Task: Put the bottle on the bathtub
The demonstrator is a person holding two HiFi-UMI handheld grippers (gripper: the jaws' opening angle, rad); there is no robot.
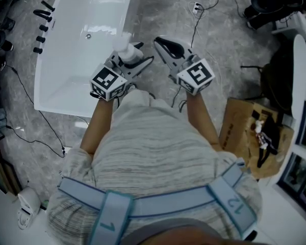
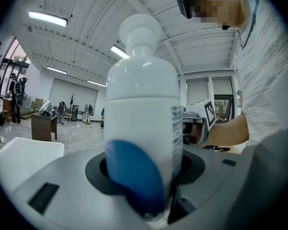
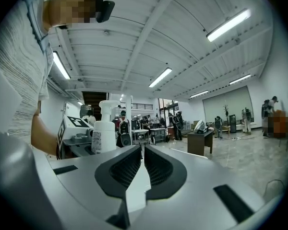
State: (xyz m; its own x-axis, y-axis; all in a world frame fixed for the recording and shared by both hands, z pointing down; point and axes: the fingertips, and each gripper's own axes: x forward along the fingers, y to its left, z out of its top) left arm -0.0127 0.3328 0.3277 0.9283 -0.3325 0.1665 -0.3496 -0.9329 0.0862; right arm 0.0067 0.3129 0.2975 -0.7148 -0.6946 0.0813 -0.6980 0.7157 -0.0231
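Here, the grey marbled floor [image 1: 219,40] spreads under everything, and the white bathtub [image 1: 81,60] lies ahead of the left gripper [image 1: 138,55] and out to its left side, its long rim running close under that gripper in the head view. The person [image 1: 153,157], in a pale striped top with a light blue harness, holds both grippers out in front, side by side and near each other. An open cardboard box [image 1: 242,131] sits on the floor behind the right gripper [image 1: 160,42] and off to its right.

The left gripper's jaws stand wide and clamp the white bottle [image 1: 125,44] by its body. In the left gripper view the bottle fills the space between them, upright, with a blue pad [image 2: 134,176] pressed against its lower part. From the head view the bottle shows over the tub's nearer long edge; how high above it cannot be told.

The right gripper's jaws are closed together with nothing between them, and the bottle stands just to its left. A thin black cable [image 1: 196,29] trails on the floor ahead of this gripper. The bottle's white cap [image 2: 140,30] points upward.
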